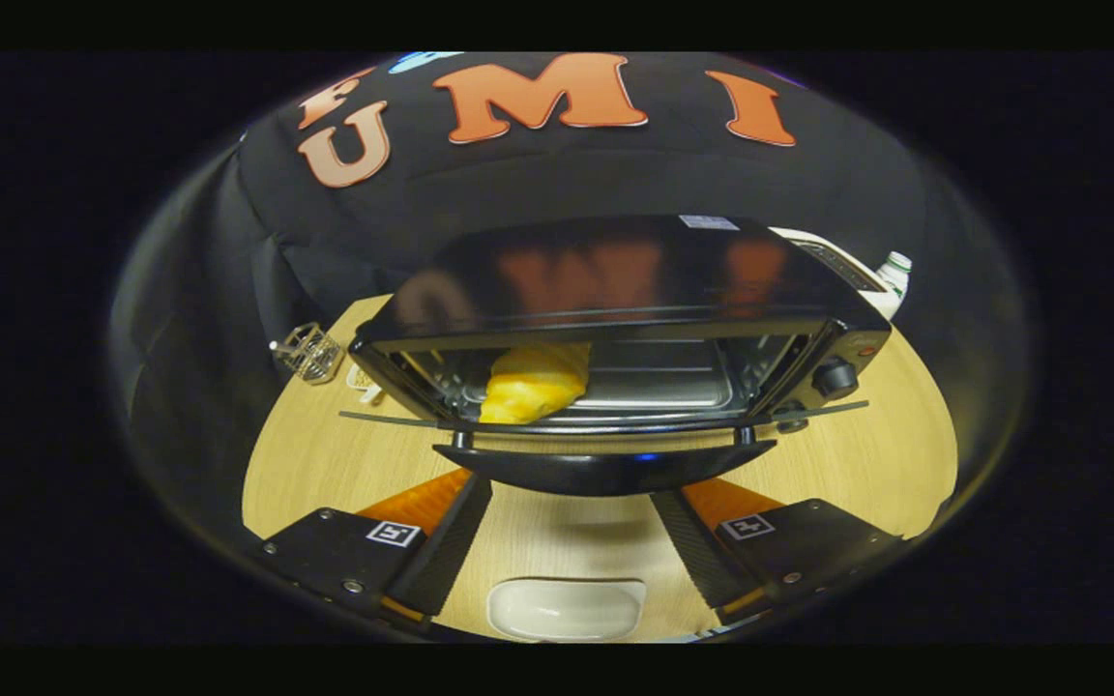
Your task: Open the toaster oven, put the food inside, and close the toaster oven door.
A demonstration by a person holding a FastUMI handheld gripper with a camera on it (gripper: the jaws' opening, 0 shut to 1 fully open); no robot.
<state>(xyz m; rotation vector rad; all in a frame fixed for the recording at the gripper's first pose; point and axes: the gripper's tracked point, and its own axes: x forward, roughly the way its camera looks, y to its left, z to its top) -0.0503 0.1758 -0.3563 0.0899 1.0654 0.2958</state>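
Note:
The black toaster oven (pixel 615 275) stands on the wooden table with its glass door (pixel 808 411) swung down about level, seen almost edge-on. The door's black handle (pixel 605 469) sticks out toward me. Inside, a yellow piece of food (pixel 530 385) lies on the metal tray (pixel 663 387), toward the left. My gripper (pixel 571 495) is open, its fingertips just under and in front of the handle, one on each side, with nothing between them.
A white dish (pixel 567 609) sits on the table (pixel 857 464) between the fingers, close to me. A small wire basket (pixel 308 353) stands left of the oven. The oven's knobs (pixel 833 377) are at its right; a white appliance (pixel 842 259) and a bottle (pixel 895 266) stand behind.

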